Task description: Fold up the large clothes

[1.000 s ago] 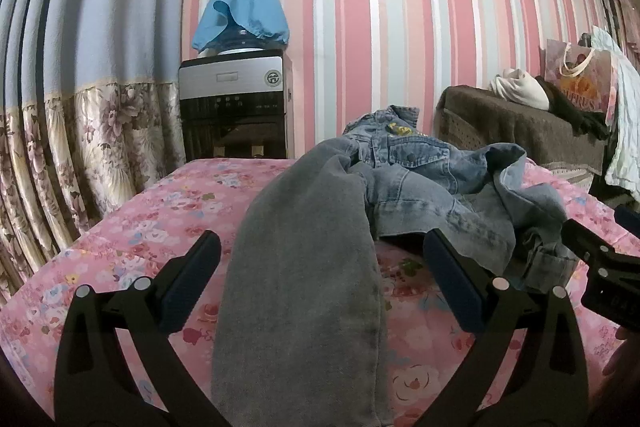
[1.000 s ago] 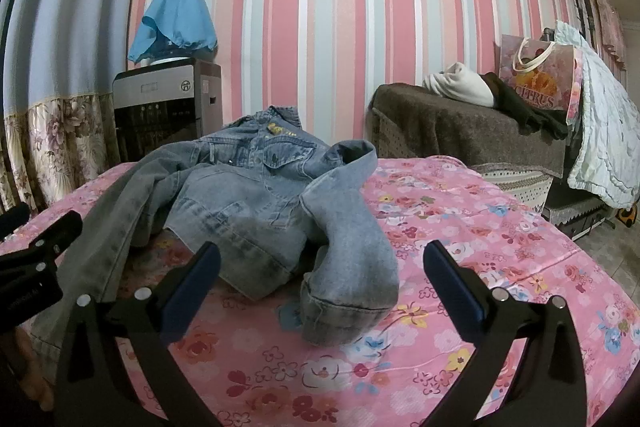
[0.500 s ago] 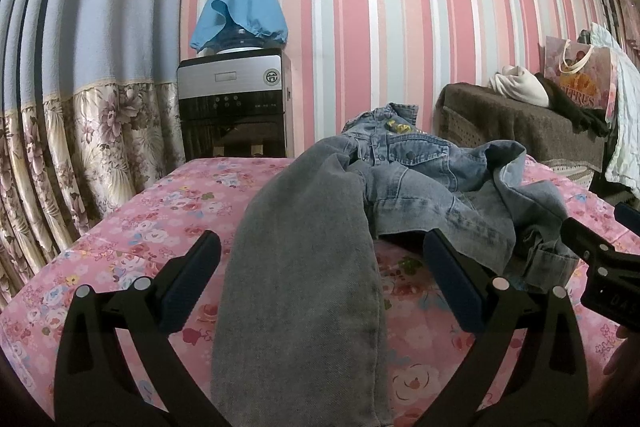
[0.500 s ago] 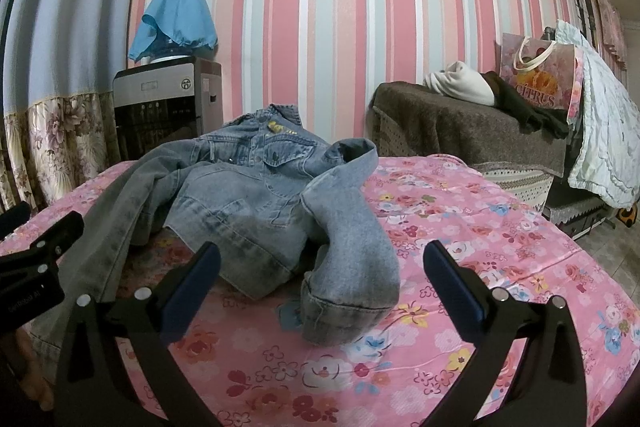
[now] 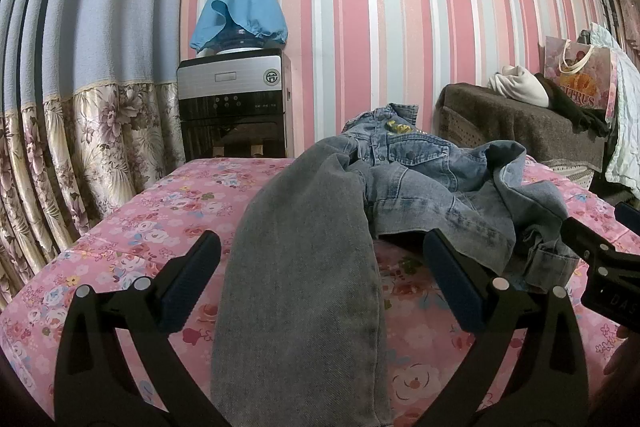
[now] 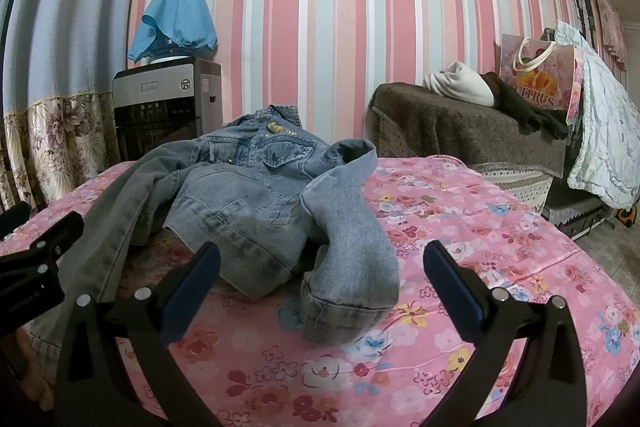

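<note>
A blue denim jacket point(image 6: 256, 195) lies crumpled on a pink floral bedspread point(image 6: 460, 267). One long grey-blue sleeve point(image 5: 304, 267) runs toward me and lies between the fingers of my open left gripper point(image 5: 320, 275). The jacket body point(image 5: 432, 183) sits beyond it, to the right. My right gripper point(image 6: 320, 275) is open and empty, with the other sleeve's cuff point(image 6: 348, 303) lying between its fingers. The left gripper point(image 6: 36, 267) shows at the left edge of the right wrist view. The right gripper point(image 5: 600, 259) shows at the right edge of the left wrist view.
A water dispenser point(image 5: 234, 103) with a blue cover stands behind the bed at the striped wall. A brown-covered bench point(image 6: 460, 127) with clothes and a gift bag point(image 6: 536, 75) stands at the right. A flowered curtain point(image 5: 60, 155) hangs on the left.
</note>
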{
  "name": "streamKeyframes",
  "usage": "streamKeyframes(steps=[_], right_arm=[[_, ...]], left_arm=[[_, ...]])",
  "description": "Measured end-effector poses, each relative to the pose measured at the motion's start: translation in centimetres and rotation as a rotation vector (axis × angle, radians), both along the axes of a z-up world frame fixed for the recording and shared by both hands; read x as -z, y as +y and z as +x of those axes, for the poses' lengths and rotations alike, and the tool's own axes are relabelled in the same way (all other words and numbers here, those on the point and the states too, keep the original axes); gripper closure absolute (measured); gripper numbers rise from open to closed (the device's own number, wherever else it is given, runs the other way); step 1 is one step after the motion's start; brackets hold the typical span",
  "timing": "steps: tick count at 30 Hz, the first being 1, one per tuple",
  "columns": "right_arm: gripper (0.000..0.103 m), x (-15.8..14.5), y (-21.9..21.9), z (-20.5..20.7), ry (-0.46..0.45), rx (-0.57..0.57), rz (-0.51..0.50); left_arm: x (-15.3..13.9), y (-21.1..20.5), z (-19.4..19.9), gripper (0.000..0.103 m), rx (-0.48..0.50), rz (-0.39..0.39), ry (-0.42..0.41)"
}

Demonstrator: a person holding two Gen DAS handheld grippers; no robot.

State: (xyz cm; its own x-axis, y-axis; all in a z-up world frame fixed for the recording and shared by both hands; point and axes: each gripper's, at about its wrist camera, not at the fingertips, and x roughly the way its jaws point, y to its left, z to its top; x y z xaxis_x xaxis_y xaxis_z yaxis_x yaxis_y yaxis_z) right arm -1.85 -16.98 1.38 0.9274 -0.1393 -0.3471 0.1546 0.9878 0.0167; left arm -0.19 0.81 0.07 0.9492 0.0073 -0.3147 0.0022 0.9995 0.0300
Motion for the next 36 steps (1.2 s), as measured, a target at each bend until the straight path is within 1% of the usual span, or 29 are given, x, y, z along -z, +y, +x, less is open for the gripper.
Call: streamKeyframes(steps=[12,16,18,20,21,23,24,27,30,33,34,36], right_arm=[[0.002,0.0,0.1,-0.1,-0.002,0.0,-0.001],[0.002,0.1,0.1,-0.1,0.005,-0.01,0.007],[0.002,0.3,-0.3,0.5,0.041,-0.056,0.037],[0.002,0.3,-0.9,1.8,0.114,-0.138,0.102],[0.002,0.2,-1.3,2.3,0.137,-0.161,0.13],[0.002,-0.8,-2.6,3.1,0.131,-0.186,0.183],[0.002,-1.6,-3.2,3.5,0.116,-0.18,0.185],[0.002,-3.5,-4.3,5.2,0.117,-0.175,0.132],[0.002,-4.8,-5.3,7.7,0.146,-0.221,0.122],[0.002,-5.7,-5.7,10.1,0.182,-0.233,0.079],[0.002,-6.1,-5.7,10.8,0.183,-0.226,0.054],[0.002,-6.5,-5.5,11.3,0.174,-0.226,0.037]], left_arm=[[0.0,-0.1,0.0,0.003,-0.006,-0.003,0.0],[0.0,-0.2,0.0,0.003,0.012,-0.006,0.013],[0.1,-0.3,0.3,0.003,0.015,-0.001,0.045],[0.1,-0.3,0.8,0.003,0.023,0.001,0.078],[0.0,-0.2,1.1,0.003,0.027,0.002,0.093],[-0.7,0.0,1.8,0.003,0.036,0.003,0.121],[-1.2,0.3,2.2,0.003,0.039,-0.002,0.126],[-3.4,1.3,3.6,0.003,0.05,-0.022,0.119],[-5.6,2.2,5.5,0.003,0.076,-0.021,0.104],[-7.3,3.0,8.0,0.003,0.104,-0.011,0.12],[-7.7,3.2,8.9,0.003,0.111,-0.007,0.124],[-8.2,3.2,10.3,0.003,0.116,0.015,0.134]])
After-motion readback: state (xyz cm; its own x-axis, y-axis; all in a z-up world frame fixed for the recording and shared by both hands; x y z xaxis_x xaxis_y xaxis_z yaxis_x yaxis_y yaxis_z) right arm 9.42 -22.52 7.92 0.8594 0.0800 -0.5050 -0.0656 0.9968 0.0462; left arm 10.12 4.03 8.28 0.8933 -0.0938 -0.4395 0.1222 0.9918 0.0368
